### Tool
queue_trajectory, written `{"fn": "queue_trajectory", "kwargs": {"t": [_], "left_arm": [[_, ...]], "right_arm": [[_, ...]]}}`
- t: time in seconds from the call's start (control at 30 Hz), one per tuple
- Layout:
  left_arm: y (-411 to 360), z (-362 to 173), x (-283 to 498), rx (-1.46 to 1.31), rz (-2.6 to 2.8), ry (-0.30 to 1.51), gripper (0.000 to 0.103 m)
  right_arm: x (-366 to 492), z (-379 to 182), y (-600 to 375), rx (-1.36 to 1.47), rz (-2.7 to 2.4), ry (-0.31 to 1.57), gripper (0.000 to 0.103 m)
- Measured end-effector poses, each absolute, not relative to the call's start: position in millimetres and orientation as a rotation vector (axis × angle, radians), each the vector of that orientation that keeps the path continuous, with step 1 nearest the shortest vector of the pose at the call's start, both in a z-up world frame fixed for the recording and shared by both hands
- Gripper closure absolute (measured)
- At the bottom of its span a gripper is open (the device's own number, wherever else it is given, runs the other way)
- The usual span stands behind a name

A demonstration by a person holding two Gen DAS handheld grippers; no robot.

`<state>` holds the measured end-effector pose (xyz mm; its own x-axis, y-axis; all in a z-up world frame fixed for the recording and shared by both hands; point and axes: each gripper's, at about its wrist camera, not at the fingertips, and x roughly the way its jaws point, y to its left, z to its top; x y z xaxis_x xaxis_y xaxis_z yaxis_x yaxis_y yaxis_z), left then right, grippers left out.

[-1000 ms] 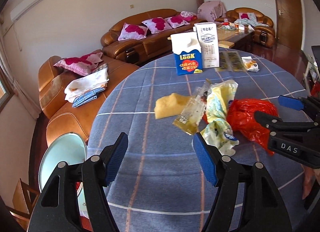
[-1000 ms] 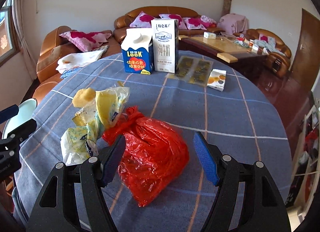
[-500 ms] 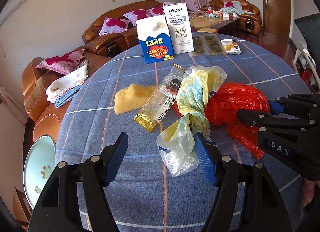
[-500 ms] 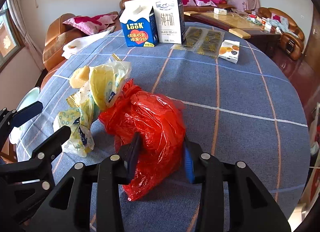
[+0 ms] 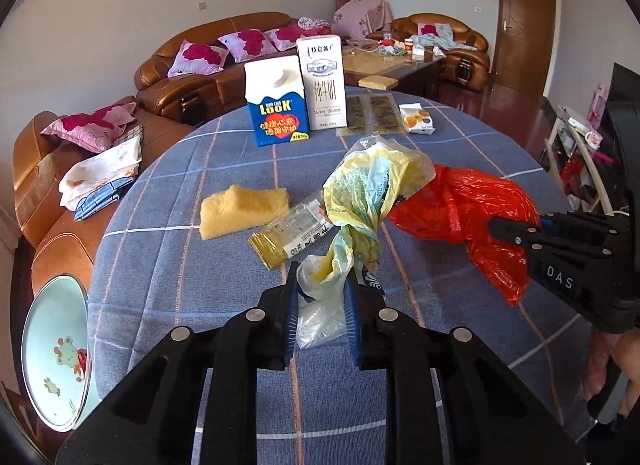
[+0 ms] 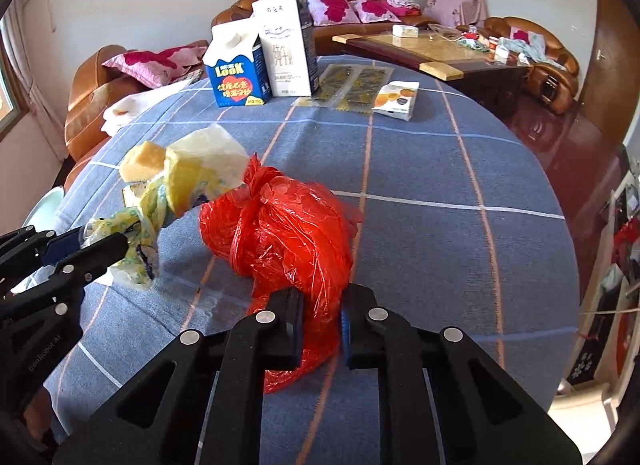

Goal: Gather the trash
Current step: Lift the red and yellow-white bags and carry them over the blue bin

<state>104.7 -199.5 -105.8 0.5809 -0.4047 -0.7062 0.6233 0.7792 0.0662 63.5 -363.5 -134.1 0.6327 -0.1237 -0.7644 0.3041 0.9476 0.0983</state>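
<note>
**Both grippers clamped on plastic bags at the near edge of the table**

The red plastic bag (image 6: pixel 280 233) lies crumpled on the blue checked tablecloth, its knotted top toward the cartons; the right gripper (image 6: pixel 320 325) has its jaws clenched on the bag's near, lower fold, and a loose tail of red film hangs below the blue pads. Touching the red bag on its left is the yellow-and-white plastic bag (image 5: pixel 368 193), twisted into a rope at its near end; the left gripper (image 5: pixel 320 317) has its jaws clenched on that thin, pale end, while the fuller part of the bag stands up further out. In the right wrist view the same bag (image 6: pixel 188 181) runs from the left gripper's tips up to the red bag's knot; whether its lower end touches the cloth I cannot tell.

Just beyond the yellow bag lies a clear wrapper with a gold end (image 5: pixel 288 237), flat on the cloth and partly under the bag; beside it, further left, rests a yellow sponge (image 5: pixel 244 211). Well apart, at the far side of the table (image 5: pixel 168 265), stand a blue LOOK carton (image 5: pixel 278 105) and a taller white milk carton (image 5: pixel 323 85), side by side and upright; to their right lie flat dark packets (image 5: pixel 374 111) and a small white box with an orange picture (image 5: pixel 417 119). Off the table's left edge sits a pale round stool top with a frog drawing (image 5: pixel 56 353); brown leather sofas (image 5: pixel 208 65) with pink cushions line the wall behind.
</note>
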Motion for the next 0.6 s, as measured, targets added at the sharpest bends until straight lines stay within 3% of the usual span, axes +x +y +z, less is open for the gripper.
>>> {"fn": "queue_trajectory", "kwargs": {"t": [0.3,0.6], "left_arm": [[-147,-67,96,0.245,-0.456,0.615,0.083],[-103,-70,115,0.212,-0.276,0.624,0.083]], "right_arm": [[39,-96,-375,0.295,-0.293,0.678,0.089],[87,-85,-320,0.25,-0.137,0.621,0.089]]}}
